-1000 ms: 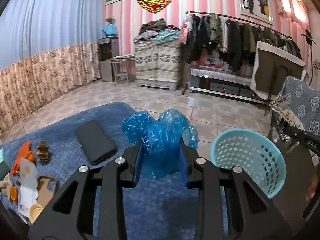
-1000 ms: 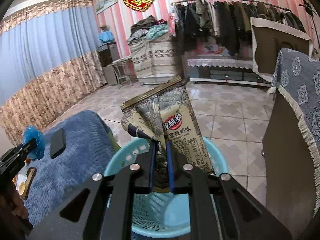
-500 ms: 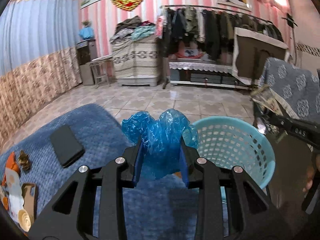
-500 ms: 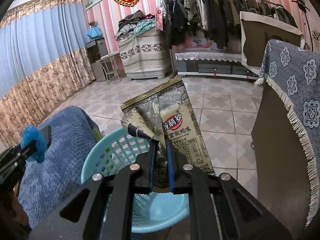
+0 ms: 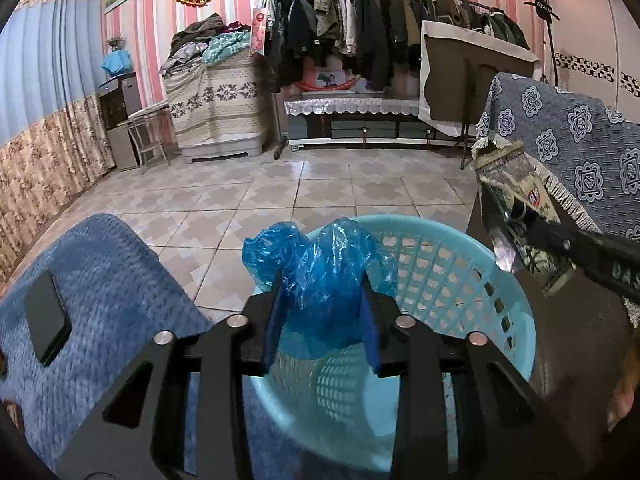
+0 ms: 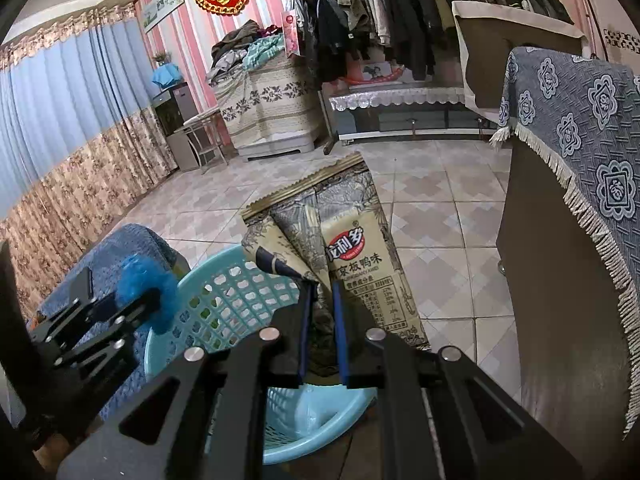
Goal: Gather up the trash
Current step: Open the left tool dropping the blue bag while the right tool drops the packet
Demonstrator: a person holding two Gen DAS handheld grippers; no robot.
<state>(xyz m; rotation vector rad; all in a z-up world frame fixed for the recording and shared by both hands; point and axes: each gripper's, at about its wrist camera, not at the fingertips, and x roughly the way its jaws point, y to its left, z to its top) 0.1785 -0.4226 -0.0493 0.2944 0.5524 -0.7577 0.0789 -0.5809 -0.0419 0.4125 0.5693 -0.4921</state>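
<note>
Your left gripper (image 5: 320, 320) hangs over the near rim of the light blue basket (image 5: 460, 264), with the crumpled blue plastic bag (image 5: 320, 276) between its blue pads; its jaws are opening at this moment, yet the bag sits wedged between them and the pads touch its sides; most of the bag bulges up above the fingertips, over the basket's open mouth. Your right gripper (image 6: 320, 320) is clamped tight on the lower part of the snack wrapper (image 6: 344, 240), a tan and grey packet with a red logo and printed characters; the wrapper stands upright above the jaws, its crimped top edge tilted, and it is held over the far side of the same basket. From the right wrist view you can see the left gripper and its blue bag at the basket's left rim; from the left wrist view the right gripper and wrapper show at the basket's right. The basket stands beside the blue textured cloth (image 5: 112, 280), on which a black phone (image 5: 46, 320) lies flat.
</note>
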